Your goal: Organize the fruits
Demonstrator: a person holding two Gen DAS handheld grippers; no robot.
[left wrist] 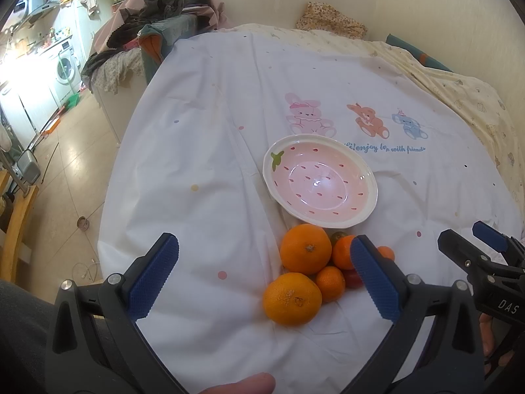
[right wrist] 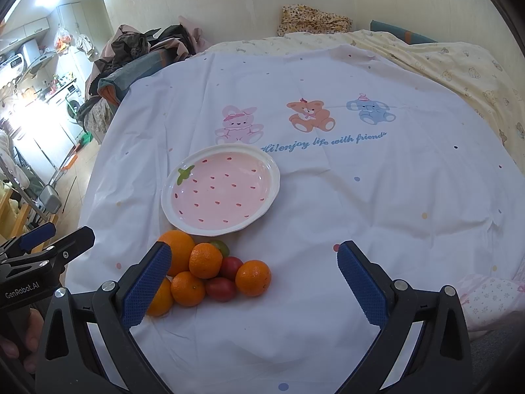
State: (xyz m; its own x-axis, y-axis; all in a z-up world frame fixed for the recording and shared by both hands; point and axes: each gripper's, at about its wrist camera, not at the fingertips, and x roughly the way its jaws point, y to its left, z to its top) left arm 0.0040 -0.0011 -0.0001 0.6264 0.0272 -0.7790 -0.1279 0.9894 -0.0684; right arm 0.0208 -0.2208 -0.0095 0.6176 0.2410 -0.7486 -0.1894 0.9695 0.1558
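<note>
A pink strawberry-pattern plate [left wrist: 320, 182] [right wrist: 220, 187] lies empty on a white cartoon sheet [left wrist: 203, 151] [right wrist: 377, 197]. Just in front of it sits a pile of fruit: two large oranges [left wrist: 292, 298] [left wrist: 305, 249], several small tangerines [right wrist: 253, 277] [right wrist: 205, 260], two red tomatoes [right wrist: 220, 289] and a green one [right wrist: 220, 246]. My left gripper [left wrist: 264, 267] is open and empty above the pile. My right gripper [right wrist: 254, 271] is open and empty, to the pile's right; it shows in the left wrist view [left wrist: 472, 246]. The left gripper shows in the right wrist view [right wrist: 55, 239].
The sheet covers a bed with a yellow quilt [right wrist: 443, 62] at the back right. A chair piled with clothes [left wrist: 154, 19] stands beyond the bed's left edge. The tiled floor [left wrist: 65, 170] drops off to the left, with a kitchen and washing machine [left wrist: 65, 65] behind.
</note>
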